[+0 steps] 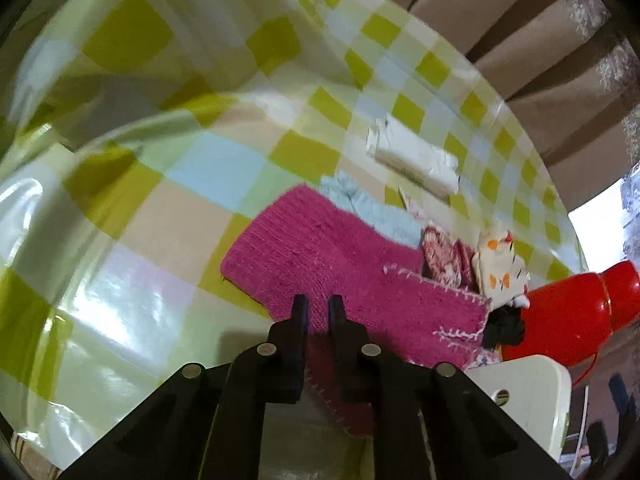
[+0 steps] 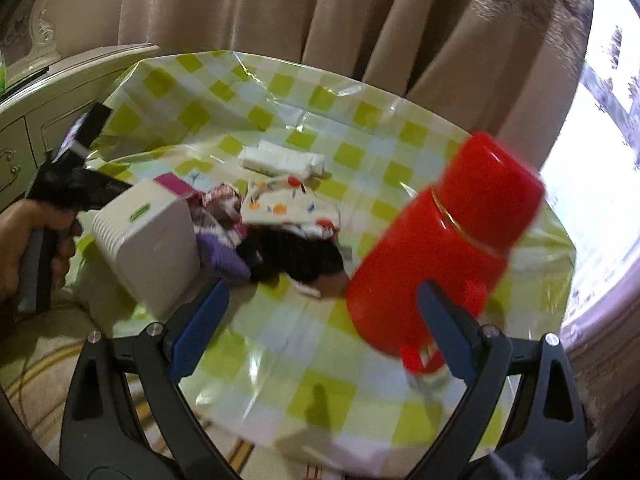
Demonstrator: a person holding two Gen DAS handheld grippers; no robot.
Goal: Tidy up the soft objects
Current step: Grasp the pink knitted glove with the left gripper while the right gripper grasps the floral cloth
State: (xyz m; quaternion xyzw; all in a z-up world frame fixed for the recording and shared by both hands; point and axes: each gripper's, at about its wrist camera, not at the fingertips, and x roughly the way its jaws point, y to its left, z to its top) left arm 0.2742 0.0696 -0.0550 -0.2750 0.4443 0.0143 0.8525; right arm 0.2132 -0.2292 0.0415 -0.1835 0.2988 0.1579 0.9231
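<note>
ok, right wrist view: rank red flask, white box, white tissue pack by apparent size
1. red flask, largest, though it sits nearest the camera, so this is partly perspective
2. white box
3. white tissue pack, smallest, and farthest back

Left gripper (image 1: pixel 318 312) black; right gripper (image 2: pixel 322 308) blue-padded.

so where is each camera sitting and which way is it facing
Left wrist: sits on the left tool, looking down along its black fingers, which pinch the edge of the pink knitted cloth on the checked tablecloth.
Right wrist: sits on the right tool, facing across the table toward the curtains; its blue-padded fingers stand wide apart, and the person's hand shows at left.
Shared: red flask, white packet, patterned cloth pile.
</note>
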